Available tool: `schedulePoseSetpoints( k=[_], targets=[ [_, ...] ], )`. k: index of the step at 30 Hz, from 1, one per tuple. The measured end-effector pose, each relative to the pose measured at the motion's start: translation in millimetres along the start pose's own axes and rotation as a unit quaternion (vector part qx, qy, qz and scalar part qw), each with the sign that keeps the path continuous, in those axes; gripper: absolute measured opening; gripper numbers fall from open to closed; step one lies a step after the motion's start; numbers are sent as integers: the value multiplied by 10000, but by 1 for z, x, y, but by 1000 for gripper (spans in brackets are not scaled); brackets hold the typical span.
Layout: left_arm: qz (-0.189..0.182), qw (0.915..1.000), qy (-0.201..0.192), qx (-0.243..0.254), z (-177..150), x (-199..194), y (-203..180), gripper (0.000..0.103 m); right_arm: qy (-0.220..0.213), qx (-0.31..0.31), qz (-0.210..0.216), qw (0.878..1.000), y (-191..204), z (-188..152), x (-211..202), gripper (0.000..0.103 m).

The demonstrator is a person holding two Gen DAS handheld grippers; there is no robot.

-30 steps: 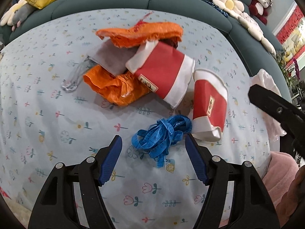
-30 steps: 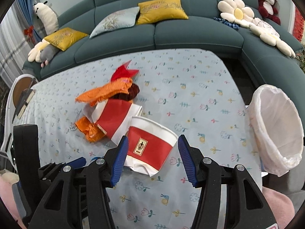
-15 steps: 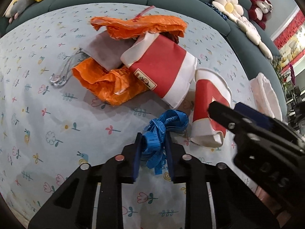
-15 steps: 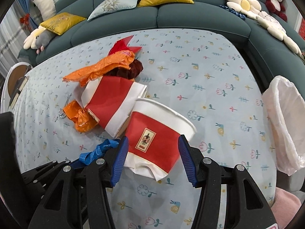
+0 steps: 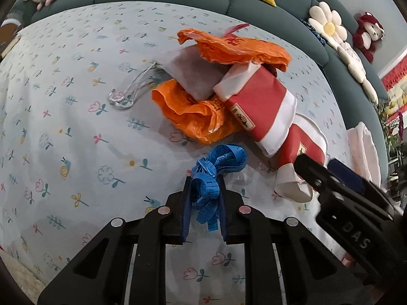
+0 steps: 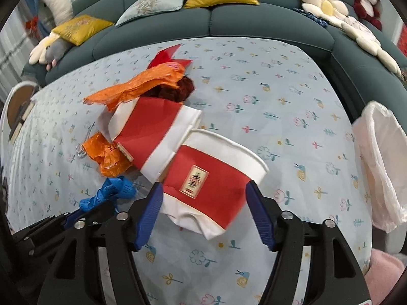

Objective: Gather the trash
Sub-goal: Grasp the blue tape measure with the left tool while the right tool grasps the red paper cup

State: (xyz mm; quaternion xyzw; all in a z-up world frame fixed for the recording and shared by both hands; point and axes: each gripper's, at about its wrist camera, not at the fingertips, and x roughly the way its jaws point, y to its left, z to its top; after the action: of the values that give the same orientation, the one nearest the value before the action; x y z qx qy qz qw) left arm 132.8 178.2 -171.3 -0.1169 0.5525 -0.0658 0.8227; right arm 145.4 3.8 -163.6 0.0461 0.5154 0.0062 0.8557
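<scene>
left claw (image 5: 203, 198): pinching the blue tape measure (image 5: 216, 165), jaws just closed on it
right claw (image 6: 203, 203): spread, just widened, straddling the paper cup (image 6: 213, 178)
cup axis: on its side, rim far-right, base toward claw
bin bag (image 6: 379, 162): right edge, nearer right hand

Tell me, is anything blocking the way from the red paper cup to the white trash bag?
Nothing visible does. Between the red paper cup and the white trash bag lies only bare flowered tablecloth; the other trash sits on the cup's far side.
</scene>
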Motion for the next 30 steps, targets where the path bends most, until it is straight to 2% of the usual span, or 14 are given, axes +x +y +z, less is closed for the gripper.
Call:
schedulePoseSetpoints(
  k=[9, 16, 26, 30],
  targets=[
    [-74, 9999, -78, -56, 1, -5, 2, 18, 34, 63, -126, 9999, -2, 5, 2, 67],
    [-158, 9998, -52, -122, 1, -5, 8, 18, 164, 360, -236, 9989, -25, -4, 9, 67],
    [-392, 9992, 31, 18, 0, 2, -2, 18, 329, 991, 516, 9932, -37, -9, 26, 68],
    [-416, 9991, 56, 95, 0, 4, -5, 18, 411, 959, 696, 9921, -30, -11, 30, 67]
  ],
)
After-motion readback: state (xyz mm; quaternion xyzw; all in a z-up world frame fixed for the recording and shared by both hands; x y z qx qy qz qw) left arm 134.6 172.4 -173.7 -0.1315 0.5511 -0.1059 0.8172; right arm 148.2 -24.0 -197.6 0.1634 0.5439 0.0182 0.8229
